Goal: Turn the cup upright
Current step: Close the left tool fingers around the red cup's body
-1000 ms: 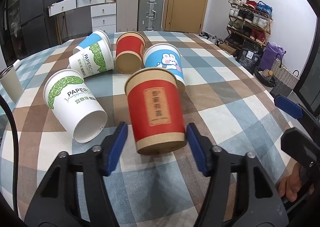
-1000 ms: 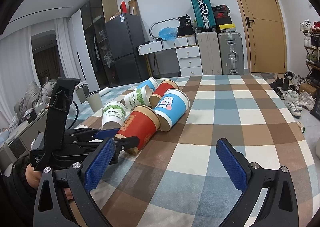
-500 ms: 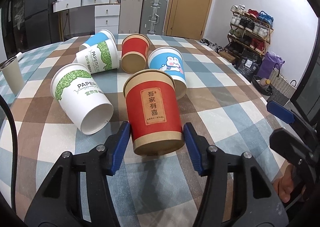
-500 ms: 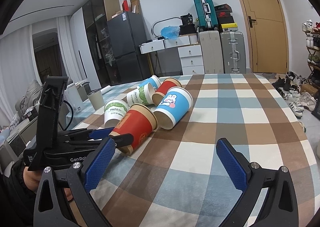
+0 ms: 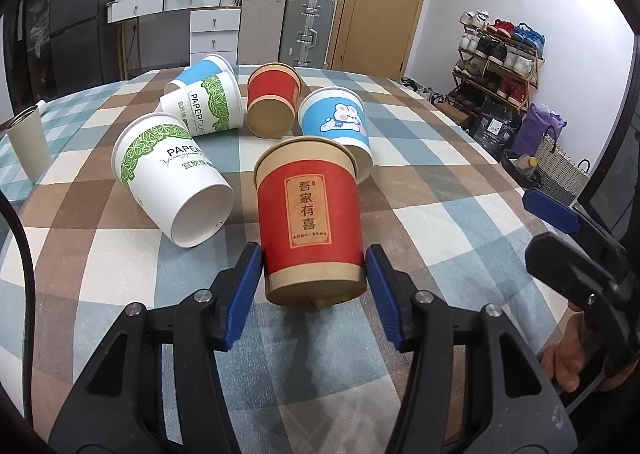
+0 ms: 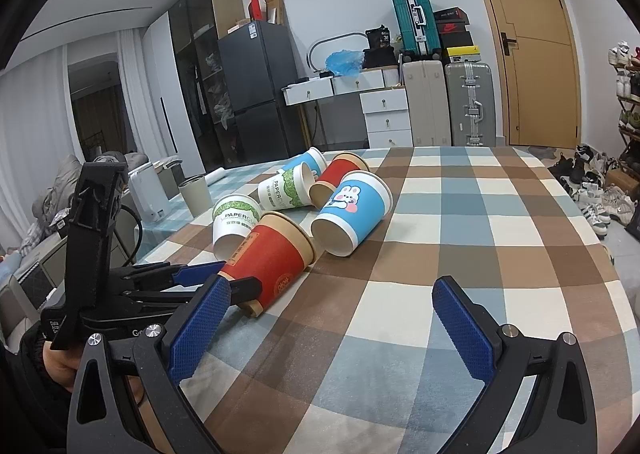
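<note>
We see the red cup [image 5: 310,213], a paper cup with brown bands and a label of Chinese characters, lying on its side on the checked table [image 5: 440,213] in the lower centre of the left wrist frame, its base toward us and its rim pointing at the other fallen cups. Our left gripper [image 5: 314,278] reaches in low and level, its blue pads [image 5: 245,288] pressed against both sides of the cup's base. Our right gripper [image 6: 332,330] hovers above the table at the bottom of its frame, fingers wide apart and holding nothing.
</note>
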{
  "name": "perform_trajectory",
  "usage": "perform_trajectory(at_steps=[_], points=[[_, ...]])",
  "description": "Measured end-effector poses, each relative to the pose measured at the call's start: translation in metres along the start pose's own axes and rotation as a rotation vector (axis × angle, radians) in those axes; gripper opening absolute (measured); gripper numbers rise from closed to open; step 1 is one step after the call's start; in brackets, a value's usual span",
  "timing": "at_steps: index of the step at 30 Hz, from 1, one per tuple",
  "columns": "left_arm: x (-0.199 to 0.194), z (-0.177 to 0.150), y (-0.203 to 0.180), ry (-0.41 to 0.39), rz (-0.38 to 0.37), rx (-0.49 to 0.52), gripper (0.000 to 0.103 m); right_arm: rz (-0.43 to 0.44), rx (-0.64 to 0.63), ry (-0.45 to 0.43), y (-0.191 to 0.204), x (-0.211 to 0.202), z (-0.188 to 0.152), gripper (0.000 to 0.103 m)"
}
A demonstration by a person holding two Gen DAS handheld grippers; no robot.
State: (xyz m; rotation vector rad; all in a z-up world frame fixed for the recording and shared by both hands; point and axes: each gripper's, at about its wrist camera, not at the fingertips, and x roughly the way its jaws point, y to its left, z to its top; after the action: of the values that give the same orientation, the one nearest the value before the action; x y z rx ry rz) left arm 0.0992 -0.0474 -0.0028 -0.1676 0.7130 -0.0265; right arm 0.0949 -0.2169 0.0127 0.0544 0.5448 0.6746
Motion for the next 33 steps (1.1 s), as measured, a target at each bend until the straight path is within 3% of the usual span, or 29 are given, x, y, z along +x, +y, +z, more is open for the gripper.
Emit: perform_trajectory(at_steps=[7, 16, 33], points=[[0.008, 0.0, -0.003, 0.035, 0.004, 0.017, 0.052, 0.001, 0.001, 0.003, 0.001, 0.0, 0.0, 0.103], [-0.016, -0.004, 0.0, -0.023, 0.0, -0.019, 0.052, 0.013, 0.001, 0.015, 0.005, 0.003, -0.002, 0.103], [-0.059, -0.051, -0.002, -0.064, 0.008, -0.033, 0.052, 0.025, -0.009, 0.041, 0.01, 0.014, -0.005, 0.103]])
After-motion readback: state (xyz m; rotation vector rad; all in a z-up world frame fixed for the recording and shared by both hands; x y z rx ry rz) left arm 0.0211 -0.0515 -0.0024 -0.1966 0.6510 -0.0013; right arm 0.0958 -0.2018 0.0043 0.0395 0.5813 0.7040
